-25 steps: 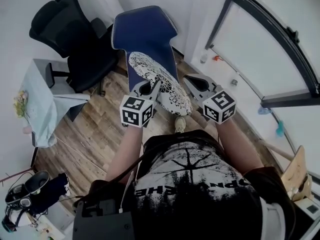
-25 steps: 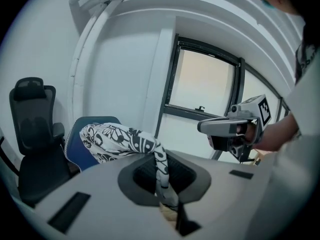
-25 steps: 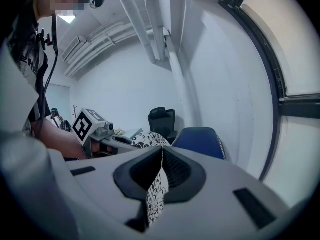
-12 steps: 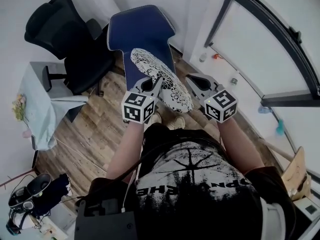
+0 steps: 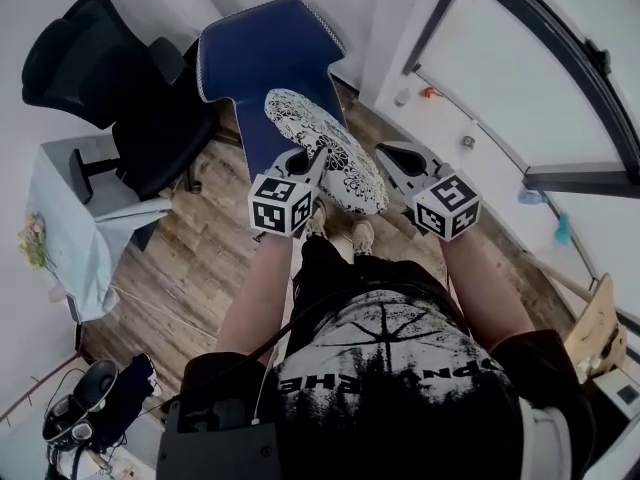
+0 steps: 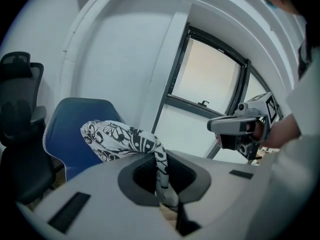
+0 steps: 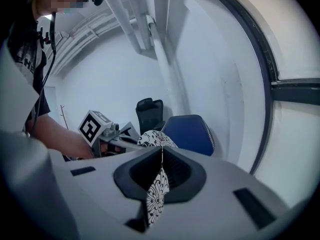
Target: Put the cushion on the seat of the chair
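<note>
black-and-white patterned fabric is what both my tongs are pinching: the cushion (image 5: 335,158) hangs between them, in front of me at about 12 o'clock. my left tongs (image 5: 304,165) are pressed together on the cushion's near left edge; in the left gripper view a fold of the printed cloth runs down into the narrow slot between the jaws, and the rest of the cushion bulges out toward 10 o'clock. my right tongs (image 5: 388,158) are clamped on the near right edge, and in the right gripper view only a thin flap of flowered cloth stands upright between the closed jaws. the cushion sits tilted, its far end higher and toward 11 o'clock, its near end lower and by my hands. it is over the front of the blue chair (image 5: 262,63), which stands at 12 o'clock with its back rising behind the cushion; i cannot tell whether the cushion touches the seat. a black office chair (image 5: 95,73) stands at 10 o'clock, just beside the blue one. a table (image 5: 75,213) under a pale cloth is at 9 o'clock, on the wooden floor (image 5: 195,263). a dark-framed window (image 5: 545,78) curves round at 2 o'clock. my shoes (image 5: 358,236) show just below the cushion's near end.
</note>
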`<state>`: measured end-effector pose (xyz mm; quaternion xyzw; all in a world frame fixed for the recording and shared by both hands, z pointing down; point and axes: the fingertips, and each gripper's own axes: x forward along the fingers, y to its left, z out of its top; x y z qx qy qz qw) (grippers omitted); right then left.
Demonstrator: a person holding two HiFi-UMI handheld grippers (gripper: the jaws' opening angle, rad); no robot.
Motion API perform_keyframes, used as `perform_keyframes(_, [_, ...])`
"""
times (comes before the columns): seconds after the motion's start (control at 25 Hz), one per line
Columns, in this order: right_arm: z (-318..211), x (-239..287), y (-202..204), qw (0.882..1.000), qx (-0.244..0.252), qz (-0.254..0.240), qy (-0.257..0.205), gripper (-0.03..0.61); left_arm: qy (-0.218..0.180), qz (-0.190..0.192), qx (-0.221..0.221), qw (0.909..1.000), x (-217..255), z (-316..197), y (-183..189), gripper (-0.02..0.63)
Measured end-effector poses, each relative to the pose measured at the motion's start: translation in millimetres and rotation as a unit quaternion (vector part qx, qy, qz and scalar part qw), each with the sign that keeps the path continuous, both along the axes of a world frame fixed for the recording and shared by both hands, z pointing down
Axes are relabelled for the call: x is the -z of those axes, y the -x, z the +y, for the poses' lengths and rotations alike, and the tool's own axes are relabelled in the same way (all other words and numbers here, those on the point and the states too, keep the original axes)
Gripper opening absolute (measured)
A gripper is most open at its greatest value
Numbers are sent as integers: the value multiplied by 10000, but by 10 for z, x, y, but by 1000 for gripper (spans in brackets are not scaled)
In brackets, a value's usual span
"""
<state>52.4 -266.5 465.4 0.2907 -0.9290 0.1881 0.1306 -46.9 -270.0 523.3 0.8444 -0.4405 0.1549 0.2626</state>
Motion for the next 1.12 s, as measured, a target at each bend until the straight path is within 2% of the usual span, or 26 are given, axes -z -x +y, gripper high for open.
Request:
perform_keyframes(0.44, [-175, -536, 228, 9978, -258, 192, 586, 20, 549, -130, -562, 9968, -793, -427, 140, 26])
perform_keyframes(0.64, [-240, -761, 373, 9962, -240, 249, 804, 20, 564, -105, -795, 9952, -946, -537, 203, 26])
perform_keyframes(0.88, [-282, -982, 666, 9938, -46, 279, 1072, 20, 672, -80, -706, 9952, -1153, -567, 476, 27])
perform_keyframes(1.12, [-286, -1249, 1144, 9909, 328, 307, 1271, 20, 1098, -260, -396, 9928, -1633, -437, 1082, 27])
